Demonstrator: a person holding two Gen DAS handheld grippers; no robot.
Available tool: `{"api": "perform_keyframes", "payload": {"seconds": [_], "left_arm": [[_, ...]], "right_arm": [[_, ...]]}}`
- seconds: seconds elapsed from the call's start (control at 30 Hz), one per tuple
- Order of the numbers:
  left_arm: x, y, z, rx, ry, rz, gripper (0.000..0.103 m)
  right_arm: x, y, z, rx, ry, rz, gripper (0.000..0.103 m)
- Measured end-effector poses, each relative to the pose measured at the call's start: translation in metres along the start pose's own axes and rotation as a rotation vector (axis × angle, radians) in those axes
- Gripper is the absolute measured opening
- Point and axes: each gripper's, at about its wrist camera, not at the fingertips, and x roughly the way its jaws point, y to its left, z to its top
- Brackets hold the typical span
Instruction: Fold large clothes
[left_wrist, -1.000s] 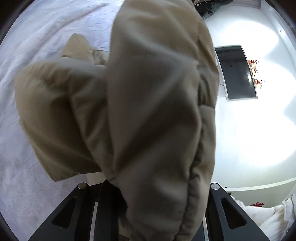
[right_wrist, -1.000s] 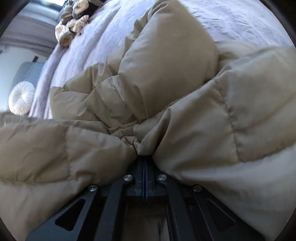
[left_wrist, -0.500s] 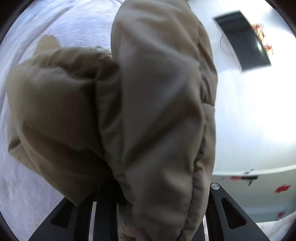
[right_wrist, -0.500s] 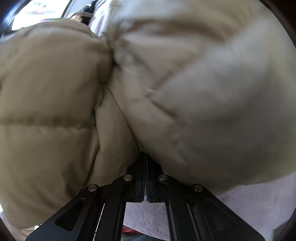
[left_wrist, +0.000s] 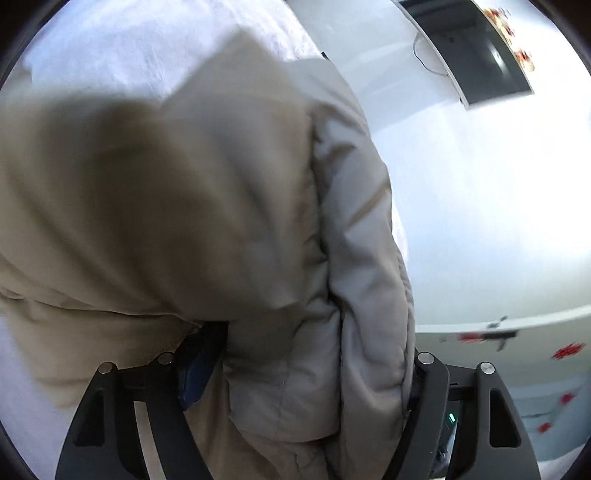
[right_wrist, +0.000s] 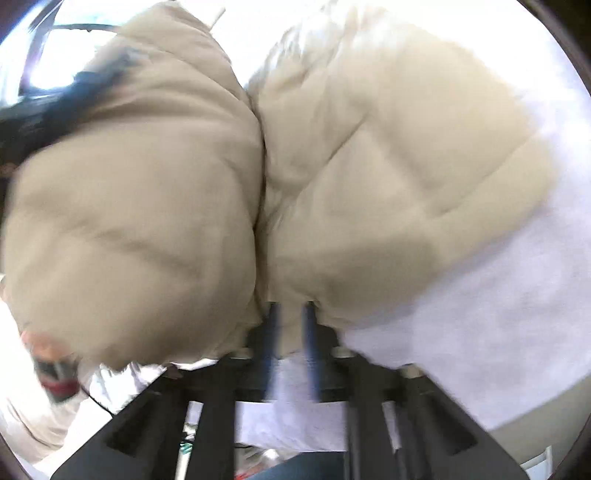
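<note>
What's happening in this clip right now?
A person with a handheld gripper in each hand is folding a beige puffer jacket over a bed with a white bedspread. The left gripper has a thick bunch of the jacket between its widely spread fingers. The right gripper has its fingers slightly apart with jacket fabric at the tips; whether it is clamped is unclear. Both views are motion-blurred, and the jacket hangs bunched, not yet folded flat.

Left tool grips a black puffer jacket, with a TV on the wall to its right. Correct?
Not black: the jacket is beige, as the left wrist view shows. The left tool does grip it, and the TV hangs on the wall to its right.
</note>
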Motion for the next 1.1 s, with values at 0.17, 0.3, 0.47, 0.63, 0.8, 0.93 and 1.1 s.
{"api": "perform_keyframes", "payload": {"seconds": [0.17,0.3,0.47,0.63,0.8,0.93,1.1], "left_arm": [[0.004,0.013,0.02,-0.092,0.009,-0.107,0.084],[0.004,0.007,0.026,-0.055,0.003,-0.063,0.084],[-0.01,-0.039,0.031,0.083,-0.049,-0.018,0.084],[-0.09,-0.036,0.049,0.289,-0.288,0.252,0.084],[-0.074,0.017,0.057,0.264,-0.289,0.598,0.084],[-0.027,0.026,0.067,0.204,-0.284,0.546,0.084],[0.048,-0.017,0.076,0.251,-0.241,0.529,0.084]], "right_arm": [[-0.048,0.002,-0.008,-0.058,-0.116,-0.054,0.076],[-0.072,0.014,-0.014,-0.133,-0.172,-0.064,0.079],[-0.058,0.023,0.003,-0.111,-0.222,-0.1,0.08],[-0.042,0.021,0.024,-0.041,-0.256,-0.081,0.06],[-0.035,0.042,0.036,-0.089,-0.253,-0.112,0.012],[-0.05,0.054,0.031,-0.184,-0.321,-0.195,0.009],[-0.063,0.012,0.033,-0.052,-0.307,-0.256,0.009]]}}
